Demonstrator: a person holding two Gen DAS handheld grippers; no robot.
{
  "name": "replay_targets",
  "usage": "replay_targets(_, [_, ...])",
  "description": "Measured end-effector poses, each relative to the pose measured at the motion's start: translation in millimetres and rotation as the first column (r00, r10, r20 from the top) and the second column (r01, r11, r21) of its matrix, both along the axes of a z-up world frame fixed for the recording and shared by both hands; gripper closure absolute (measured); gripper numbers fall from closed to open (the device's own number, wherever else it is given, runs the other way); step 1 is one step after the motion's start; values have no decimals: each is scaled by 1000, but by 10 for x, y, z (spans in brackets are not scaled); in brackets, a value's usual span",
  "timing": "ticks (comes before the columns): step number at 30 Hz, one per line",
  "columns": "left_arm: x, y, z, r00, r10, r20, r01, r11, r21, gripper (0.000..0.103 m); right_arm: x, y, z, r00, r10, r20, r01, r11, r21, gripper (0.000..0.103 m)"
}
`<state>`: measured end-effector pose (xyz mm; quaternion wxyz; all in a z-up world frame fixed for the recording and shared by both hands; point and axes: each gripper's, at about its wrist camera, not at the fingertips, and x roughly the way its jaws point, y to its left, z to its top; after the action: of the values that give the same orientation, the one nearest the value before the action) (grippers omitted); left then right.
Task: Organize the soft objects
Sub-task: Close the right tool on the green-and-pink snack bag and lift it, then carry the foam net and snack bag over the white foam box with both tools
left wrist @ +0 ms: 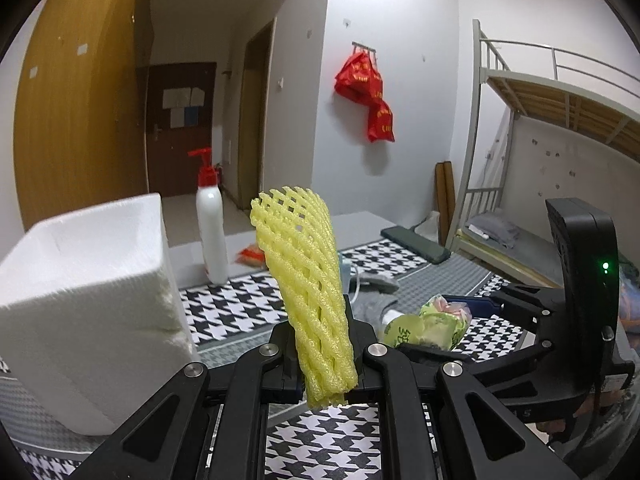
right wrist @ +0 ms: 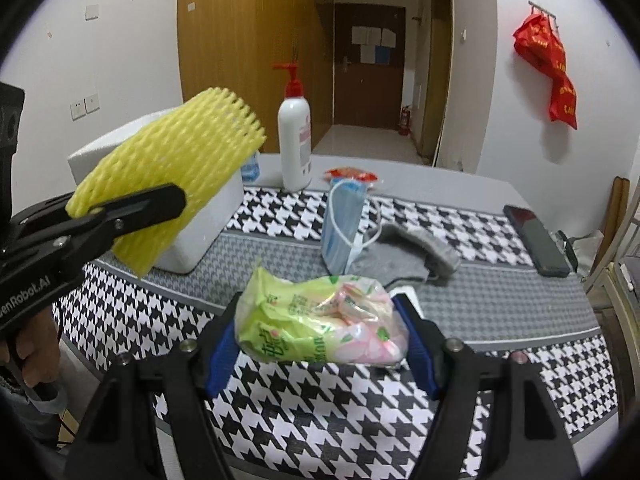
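My left gripper [left wrist: 324,360] is shut on a yellow foam net sleeve [left wrist: 304,280], which sticks up from the jaws above the table. The right wrist view shows the same sleeve [right wrist: 172,172] and left gripper [right wrist: 132,208] in front of a white foam box [right wrist: 200,232]. My right gripper [right wrist: 320,332] is shut on a green and pink plastic packet [right wrist: 320,324], its blue pads [right wrist: 218,356] pressing both ends, lifted off the houndstooth cloth [right wrist: 320,412]. That packet [left wrist: 424,328] also appears to the right in the left wrist view.
The white foam box [left wrist: 88,300] stands at the left. On the table lie a stack of blue face masks [right wrist: 344,220], a grey sock [right wrist: 408,252], a white pump bottle [right wrist: 296,140], a red packet [right wrist: 352,176] and a dark flat case [right wrist: 536,240]. A hand [right wrist: 32,344] holds the left tool.
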<state>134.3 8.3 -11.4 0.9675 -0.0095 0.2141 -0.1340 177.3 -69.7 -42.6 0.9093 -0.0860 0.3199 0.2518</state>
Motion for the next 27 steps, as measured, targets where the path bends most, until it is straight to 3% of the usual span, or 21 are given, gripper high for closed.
replay_targets(14, [-63, 130, 380, 997, 44, 66, -46, 998, 39, 90, -59, 26, 478, 990, -25, 135, 8, 993, 121, 28])
replay_targets(27, [-79, 249, 593, 994, 69, 89, -75, 995, 65, 90, -93, 101, 714, 977, -20, 211, -21, 981, 191, 28])
